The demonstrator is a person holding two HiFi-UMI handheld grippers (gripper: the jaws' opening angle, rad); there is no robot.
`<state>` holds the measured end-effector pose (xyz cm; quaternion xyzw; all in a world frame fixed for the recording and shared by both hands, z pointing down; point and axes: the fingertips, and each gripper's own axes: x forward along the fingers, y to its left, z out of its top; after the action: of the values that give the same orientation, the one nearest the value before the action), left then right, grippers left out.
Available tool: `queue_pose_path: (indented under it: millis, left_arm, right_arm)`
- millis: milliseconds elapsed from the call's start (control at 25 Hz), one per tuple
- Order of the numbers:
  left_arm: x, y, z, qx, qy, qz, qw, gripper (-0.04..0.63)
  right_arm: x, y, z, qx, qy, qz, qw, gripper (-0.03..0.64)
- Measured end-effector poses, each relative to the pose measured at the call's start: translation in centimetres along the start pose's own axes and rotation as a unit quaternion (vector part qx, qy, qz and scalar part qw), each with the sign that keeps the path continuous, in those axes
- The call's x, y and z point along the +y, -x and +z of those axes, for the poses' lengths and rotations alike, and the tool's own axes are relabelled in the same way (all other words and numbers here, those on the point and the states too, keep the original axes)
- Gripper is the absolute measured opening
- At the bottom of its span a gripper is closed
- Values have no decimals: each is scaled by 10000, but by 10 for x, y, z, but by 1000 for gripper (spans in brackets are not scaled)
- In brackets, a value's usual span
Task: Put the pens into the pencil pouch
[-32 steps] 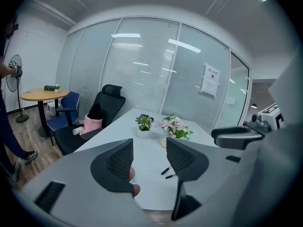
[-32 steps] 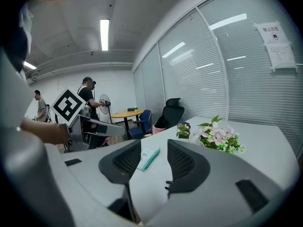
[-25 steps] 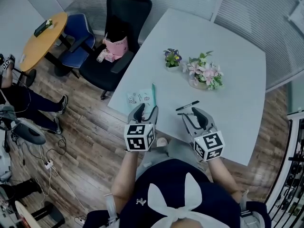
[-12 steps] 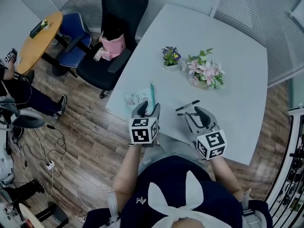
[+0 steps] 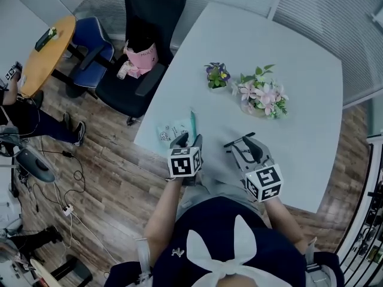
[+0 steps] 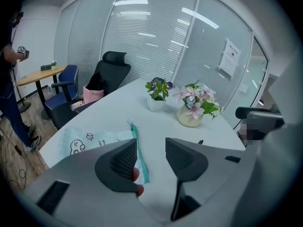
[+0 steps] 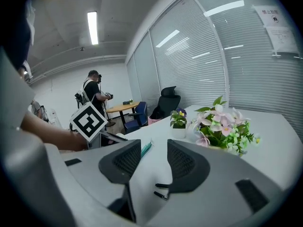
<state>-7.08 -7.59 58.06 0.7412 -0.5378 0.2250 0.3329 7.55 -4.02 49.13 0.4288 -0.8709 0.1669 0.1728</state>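
A pale printed pencil pouch (image 5: 172, 130) with a teal zipper edge (image 5: 192, 122) lies flat near the white table's (image 5: 287, 58) front left edge. My left gripper (image 5: 187, 140) hovers just behind it, open and empty. In the left gripper view the pouch (image 6: 87, 141) lies left of and beyond the open left gripper (image 6: 150, 152). A black pen (image 5: 239, 140) lies right at the tips of my right gripper (image 5: 246, 147). Two black pens (image 7: 162, 190) show low between the jaws of the right gripper (image 7: 151, 157), which holds nothing.
A small potted plant (image 5: 216, 75) and a vase of pink flowers (image 5: 261, 95) stand further back on the table. A black office chair (image 5: 143, 46) holding a pink bag (image 5: 140, 59) stands off the table's left side. A person (image 7: 96, 96) stands by a round wooden table (image 5: 46, 52).
My left gripper has moved forward, closer to the pouch. The right gripper has crept nearer to the pen. Both stay open.
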Motion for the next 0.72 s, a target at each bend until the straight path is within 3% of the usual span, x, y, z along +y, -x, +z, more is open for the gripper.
queue_pose_path:
  millis: [480, 720]
  left_arm:
    - [31, -48, -22, 610, 237, 350, 9972, 190]
    - [37, -62, -32, 899, 145, 456, 9948, 180]
  right_arm:
    - [-10, -29, -9, 325, -25, 88, 9994, 173]
    - [-16, -37, -18, 496, -66, 83, 9987, 175]
